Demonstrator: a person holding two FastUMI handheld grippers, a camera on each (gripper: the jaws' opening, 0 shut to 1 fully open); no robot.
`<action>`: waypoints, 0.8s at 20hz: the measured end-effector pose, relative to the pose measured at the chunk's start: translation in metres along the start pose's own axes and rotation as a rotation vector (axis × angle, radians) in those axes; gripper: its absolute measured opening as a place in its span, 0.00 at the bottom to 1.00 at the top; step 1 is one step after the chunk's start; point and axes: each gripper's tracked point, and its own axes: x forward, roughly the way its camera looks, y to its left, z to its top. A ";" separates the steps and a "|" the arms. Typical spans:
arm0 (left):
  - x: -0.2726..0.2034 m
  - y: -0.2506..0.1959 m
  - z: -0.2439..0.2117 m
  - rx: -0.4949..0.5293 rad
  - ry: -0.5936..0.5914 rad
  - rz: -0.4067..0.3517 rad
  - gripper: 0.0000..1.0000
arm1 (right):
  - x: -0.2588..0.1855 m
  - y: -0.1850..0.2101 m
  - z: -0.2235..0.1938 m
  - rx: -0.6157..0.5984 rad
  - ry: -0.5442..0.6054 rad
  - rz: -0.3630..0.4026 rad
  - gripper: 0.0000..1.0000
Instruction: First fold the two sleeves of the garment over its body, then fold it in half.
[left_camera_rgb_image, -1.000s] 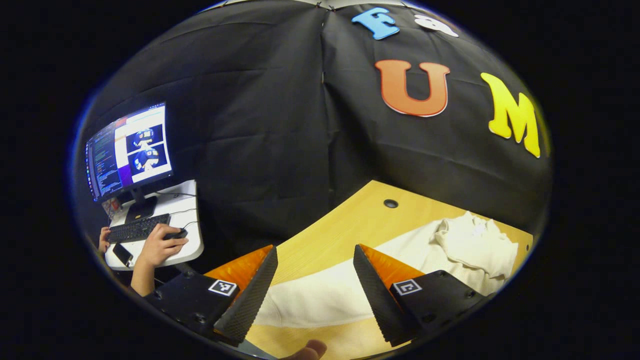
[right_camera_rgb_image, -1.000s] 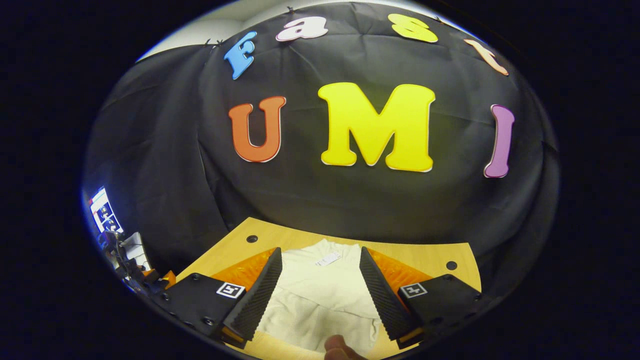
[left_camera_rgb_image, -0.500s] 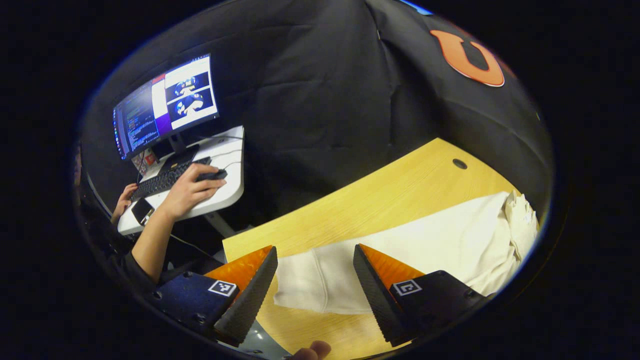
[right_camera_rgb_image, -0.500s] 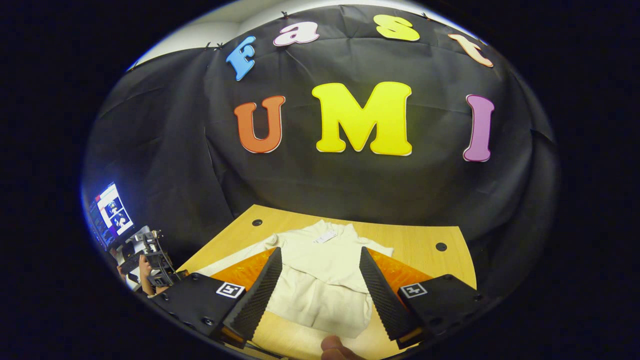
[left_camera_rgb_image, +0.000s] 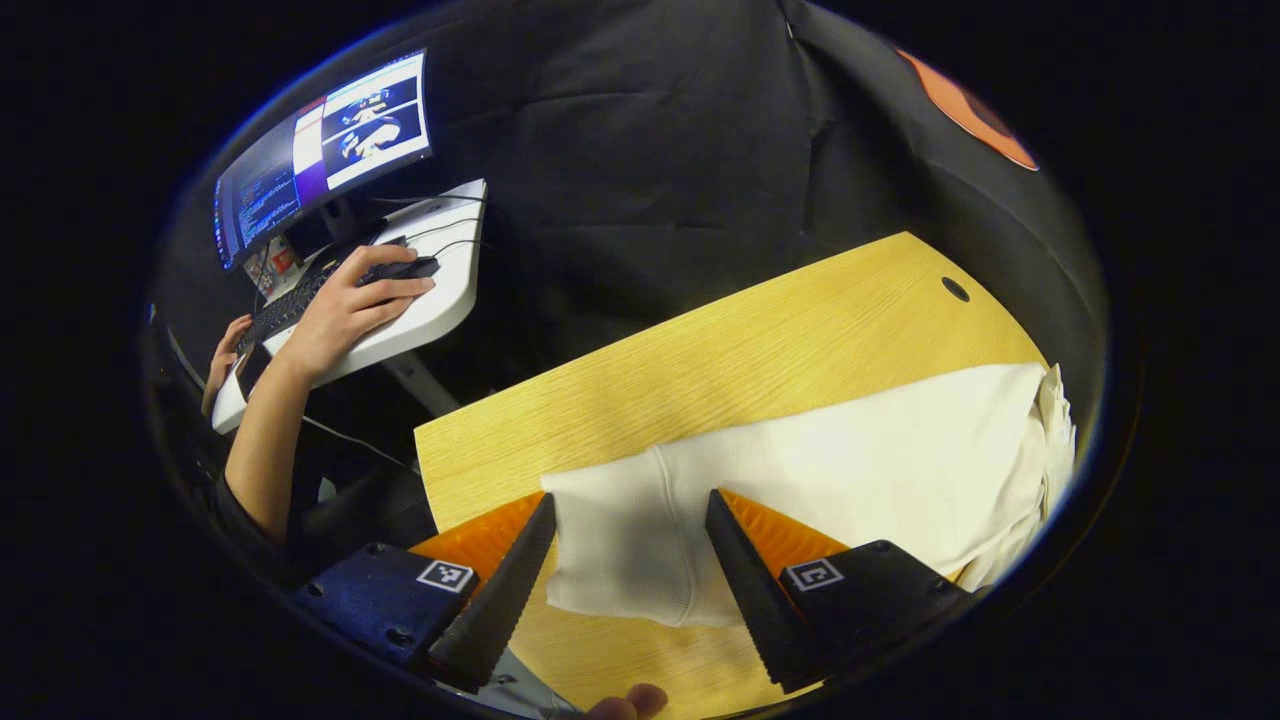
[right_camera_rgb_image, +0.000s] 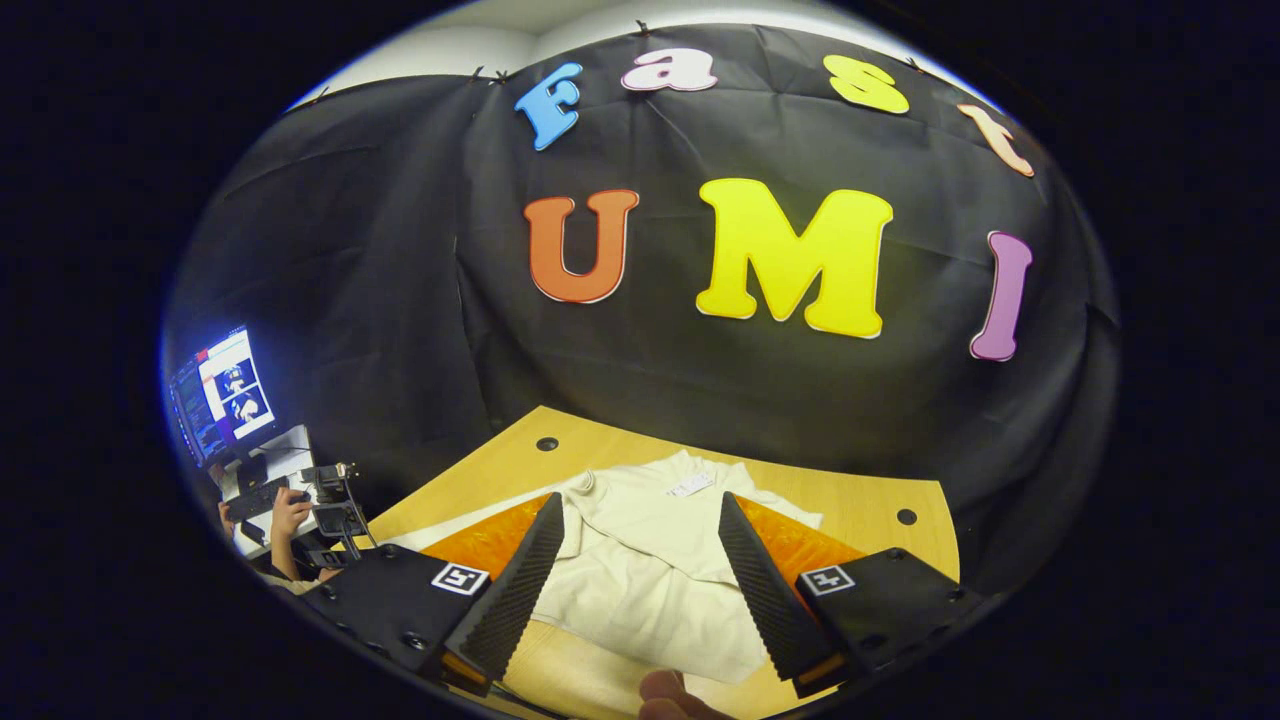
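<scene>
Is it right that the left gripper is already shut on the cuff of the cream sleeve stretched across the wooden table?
Not quite. In the left gripper view the left gripper is open: its jaws stand apart on either side of the cuff, pressing nothing. The rest holds: the cream sleeve lies stretched across the wooden table.

One garment (left_camera_rgb_image: 820, 470) — one table (left_camera_rgb_image: 720, 340)
</scene>
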 end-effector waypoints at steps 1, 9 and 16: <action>0.001 0.000 -0.001 0.000 0.016 -0.005 0.97 | 0.003 0.007 0.002 -0.008 -0.004 -0.002 0.97; 0.004 0.005 -0.006 -0.090 0.200 -0.017 0.98 | 0.009 0.036 -0.017 0.050 0.027 -0.007 0.94; 0.007 0.000 -0.003 -0.080 0.294 -0.029 0.87 | -0.040 -0.027 -0.024 0.121 -0.031 -0.070 0.97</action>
